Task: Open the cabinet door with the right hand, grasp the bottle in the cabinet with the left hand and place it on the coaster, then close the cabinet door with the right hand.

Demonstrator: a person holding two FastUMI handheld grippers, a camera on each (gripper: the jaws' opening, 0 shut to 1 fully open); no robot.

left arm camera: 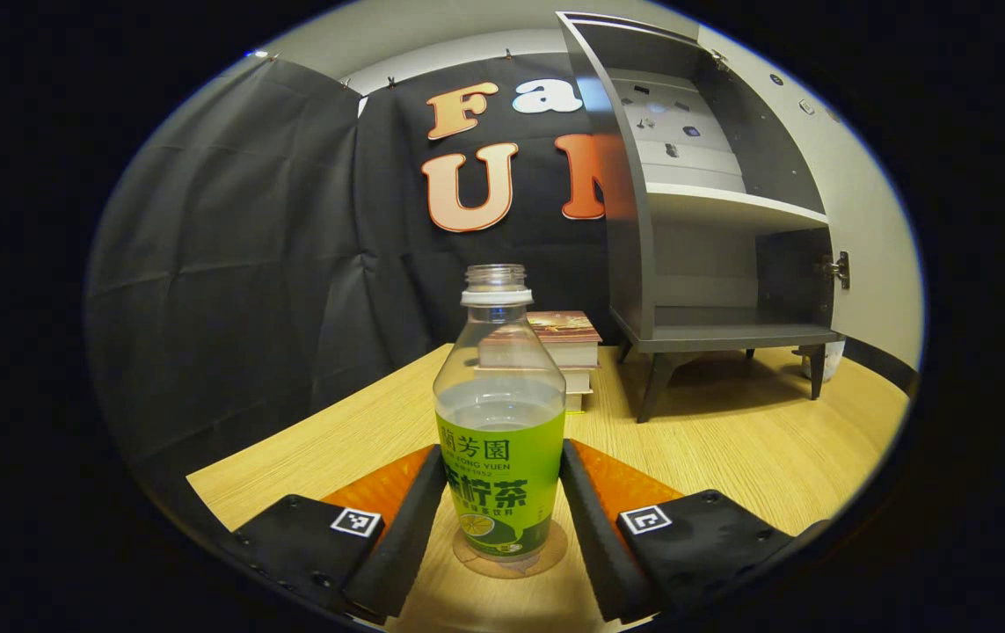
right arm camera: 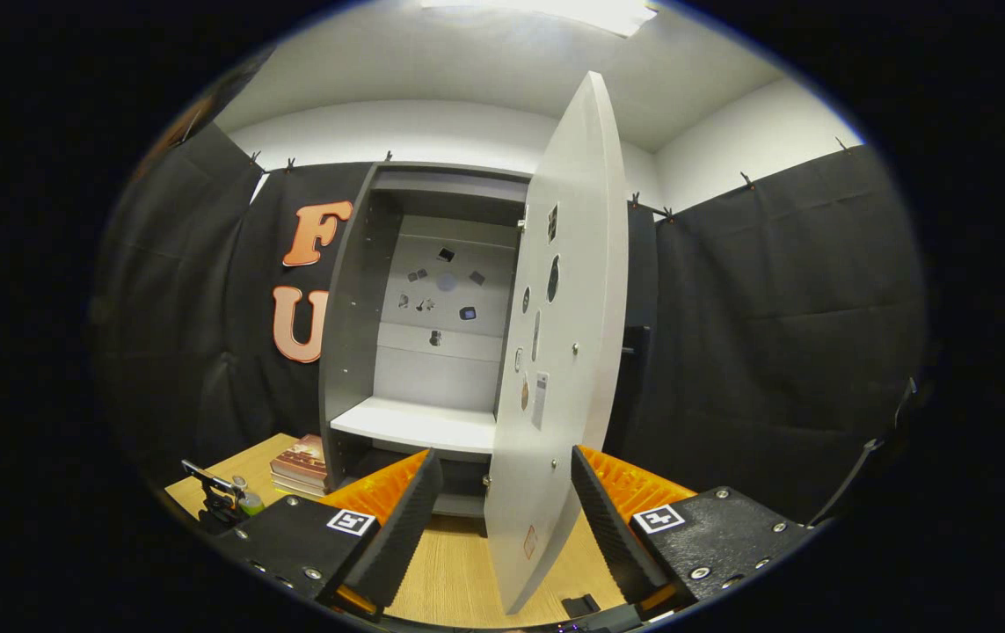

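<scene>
Right now, in the left gripper view, your left gripper (left arm camera: 502,519) has the bottle (left arm camera: 500,422) between its two fingers (left arm camera: 410,519). Both fingers sit right against the green label, one on each side, so they look clenched on the bottle. The bottle stands upright with no cap on, and there is a little clear drink inside. It stands on the round coaster (left arm camera: 511,561), which lies flat on the wooden table (left arm camera: 731,440).

Farther back on the table you can see a small stack of books (left arm camera: 568,347), just behind the bottle. Beside the books, to the right, stands the grey cabinet (left arm camera: 713,255) on its short dark legs. Its inside is open to you, with a white shelf across the middle.

In the right gripper view, your right gripper (right arm camera: 506,519) has its fingers spread apart. The edge of the white cabinet door (right arm camera: 555,369) stands between them, closer to the right finger. I cannot tell if either finger touches the door, but they are not squeezing it. The door is swung wide open. Behind it you can see into the cabinet, with small stickers on its back wall. Low on the left, the books lie on the table beside the cabinet, and nearby you can see your other gripper, small, with the bottle.
</scene>
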